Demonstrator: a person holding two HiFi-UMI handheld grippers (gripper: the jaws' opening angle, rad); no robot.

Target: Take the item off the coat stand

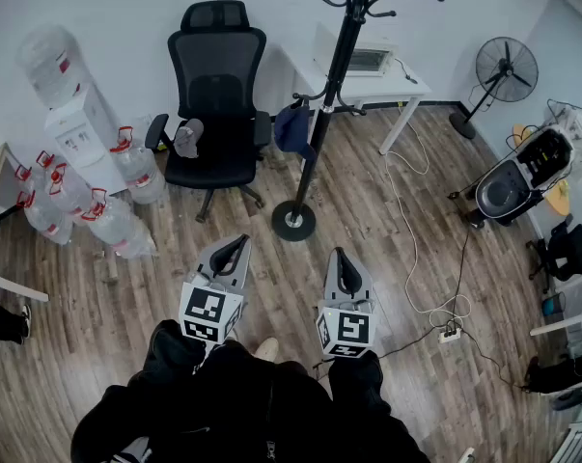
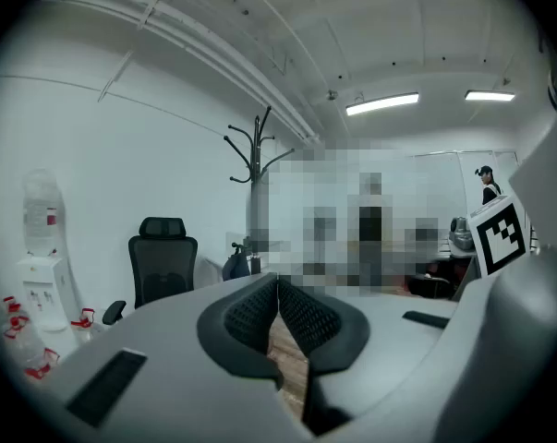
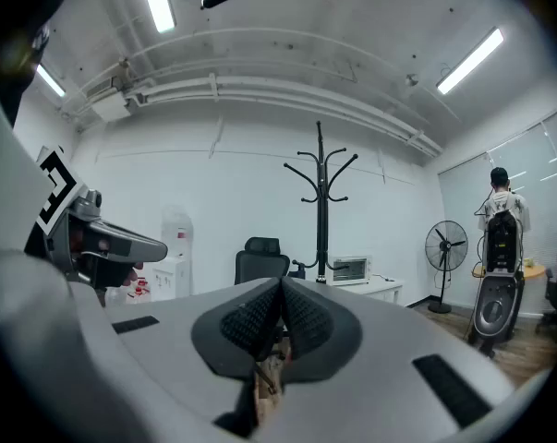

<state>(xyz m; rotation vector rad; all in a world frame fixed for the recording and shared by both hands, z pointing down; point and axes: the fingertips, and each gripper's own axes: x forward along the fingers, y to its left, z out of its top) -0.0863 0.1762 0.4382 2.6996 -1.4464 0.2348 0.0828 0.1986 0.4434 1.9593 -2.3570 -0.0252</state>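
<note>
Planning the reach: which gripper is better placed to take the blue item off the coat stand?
Probably left: the blue item hangs left of the coat stand pole, toward the left gripper; the right gripper would reach past the pole.

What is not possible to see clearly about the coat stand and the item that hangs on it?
- Dark blue item: too small in the head view to tell a bag from a garment, and which hook holds it is unclear.
- Coat stand: its top is cut off by the upper edge of the head view.
- Left gripper view: a mosaic patch covers everything just right of the stand.
</note>
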